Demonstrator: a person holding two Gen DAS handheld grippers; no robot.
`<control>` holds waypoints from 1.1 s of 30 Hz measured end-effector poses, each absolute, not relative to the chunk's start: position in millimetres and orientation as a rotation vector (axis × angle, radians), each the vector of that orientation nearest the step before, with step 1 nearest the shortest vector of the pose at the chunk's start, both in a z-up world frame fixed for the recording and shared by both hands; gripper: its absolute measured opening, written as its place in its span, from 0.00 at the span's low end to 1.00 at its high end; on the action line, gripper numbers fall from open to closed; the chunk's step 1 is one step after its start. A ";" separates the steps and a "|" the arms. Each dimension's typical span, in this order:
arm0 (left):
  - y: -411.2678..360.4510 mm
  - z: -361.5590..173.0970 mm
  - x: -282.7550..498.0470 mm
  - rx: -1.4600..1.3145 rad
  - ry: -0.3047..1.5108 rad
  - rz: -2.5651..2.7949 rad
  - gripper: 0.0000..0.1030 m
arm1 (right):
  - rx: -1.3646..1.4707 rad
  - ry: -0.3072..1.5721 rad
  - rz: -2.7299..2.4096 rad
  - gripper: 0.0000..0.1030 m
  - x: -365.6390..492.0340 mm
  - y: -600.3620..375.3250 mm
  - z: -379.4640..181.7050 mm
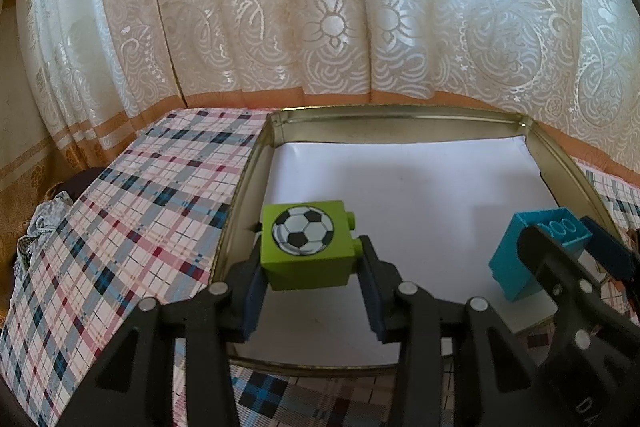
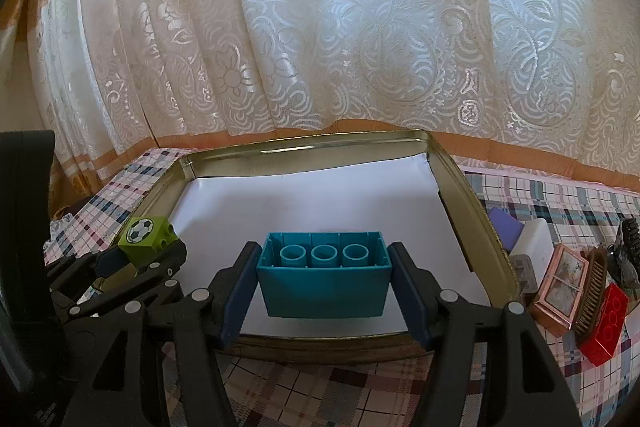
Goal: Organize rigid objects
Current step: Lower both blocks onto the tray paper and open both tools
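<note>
My left gripper is shut on a green block with a football printed on its top face, held above the near left corner of a shallow metal tray lined with white paper. My right gripper is shut on a teal brick, hollow underside up with three tubes showing, above the tray's near middle. The teal brick also shows at the right of the left wrist view, and the green block at the left of the right wrist view.
The tray sits on a plaid tablecloth. Right of the tray lie a white box, a purple piece, a pink framed case, a brush and a red brick. A patterned curtain hangs behind the table.
</note>
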State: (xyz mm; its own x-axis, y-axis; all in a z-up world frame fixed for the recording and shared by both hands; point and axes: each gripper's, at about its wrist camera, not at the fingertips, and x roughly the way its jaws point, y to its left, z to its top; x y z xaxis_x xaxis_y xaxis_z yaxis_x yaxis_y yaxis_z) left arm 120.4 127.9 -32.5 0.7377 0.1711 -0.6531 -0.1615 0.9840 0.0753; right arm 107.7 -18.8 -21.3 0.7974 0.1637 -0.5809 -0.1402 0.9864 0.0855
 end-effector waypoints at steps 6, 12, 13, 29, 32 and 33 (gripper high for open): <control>129.3 -33.8 120.3 0.000 0.725 0.181 0.40 | 0.038 0.640 0.167 0.65 109.6 -19.0 -23.1; 128.0 -32.0 118.0 0.008 0.712 0.189 0.45 | 0.039 0.628 0.142 0.69 108.2 -20.5 -22.2; 126.9 -30.9 117.2 0.010 0.706 0.189 0.48 | 0.044 0.623 0.136 0.70 107.5 -22.2 -21.8; 113.9 -15.7 98.7 -0.018 0.596 0.134 1.00 | 0.105 0.465 0.008 0.75 75.4 -59.3 -2.2; 111.5 -14.3 96.7 -0.003 0.578 0.140 1.00 | 0.094 0.450 0.001 0.75 72.0 -60.0 -0.6; 110.6 -14.0 95.7 0.001 0.573 0.142 1.00 | 0.089 0.451 -0.001 0.75 71.6 -59.9 -0.5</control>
